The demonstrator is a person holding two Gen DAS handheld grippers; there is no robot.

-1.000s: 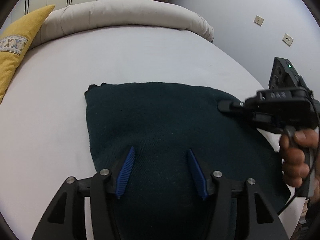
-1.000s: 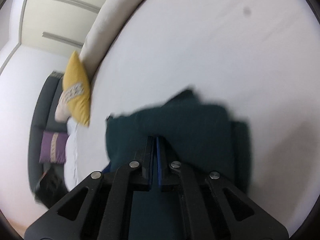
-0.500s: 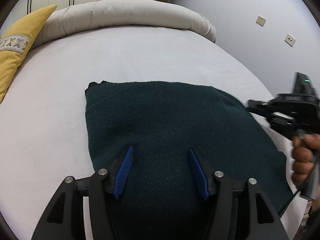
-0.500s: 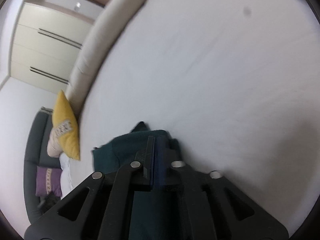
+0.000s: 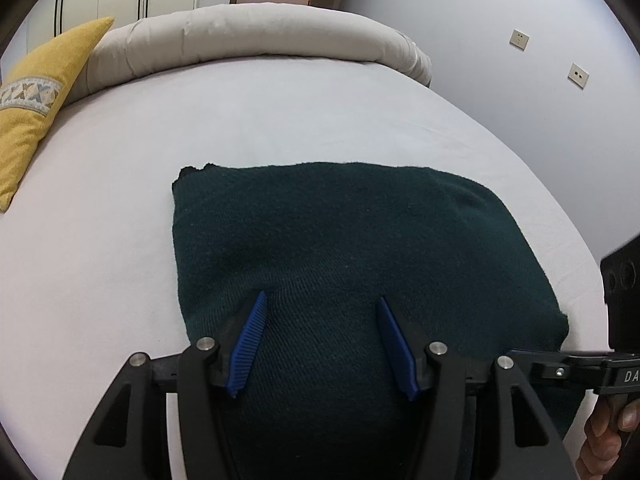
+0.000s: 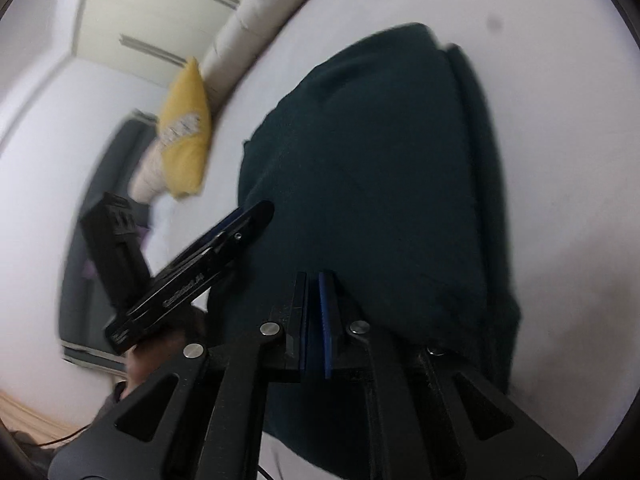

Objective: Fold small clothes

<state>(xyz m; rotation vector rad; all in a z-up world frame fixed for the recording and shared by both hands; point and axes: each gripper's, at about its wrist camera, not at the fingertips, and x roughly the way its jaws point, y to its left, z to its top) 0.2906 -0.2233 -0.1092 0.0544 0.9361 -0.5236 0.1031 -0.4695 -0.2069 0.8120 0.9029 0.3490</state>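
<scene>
A dark green knitted garment (image 5: 344, 240) lies folded into a rough rectangle on the white bed (image 5: 280, 112). My left gripper (image 5: 320, 304) is open, its blue pads resting over the garment's near edge with nothing between them. My right gripper (image 6: 314, 280) has its jaws closed together at the garment's (image 6: 380, 168) near edge; whether cloth is pinched between them cannot be told. The right gripper's body also shows at the lower right of the left wrist view (image 5: 600, 364). The left gripper's finger shows in the right wrist view (image 6: 192, 276).
A yellow cushion (image 5: 36, 108) leans at the bed's far left, also seen in the right wrist view (image 6: 186, 136). A long beige bolster (image 5: 256, 28) runs along the far edge. A grey wall with sockets (image 5: 520, 38) is at the right.
My right gripper has swung from the garment's far right corner down to its near right edge. The garment's right side now lies flat. My left gripper has stayed in place.
</scene>
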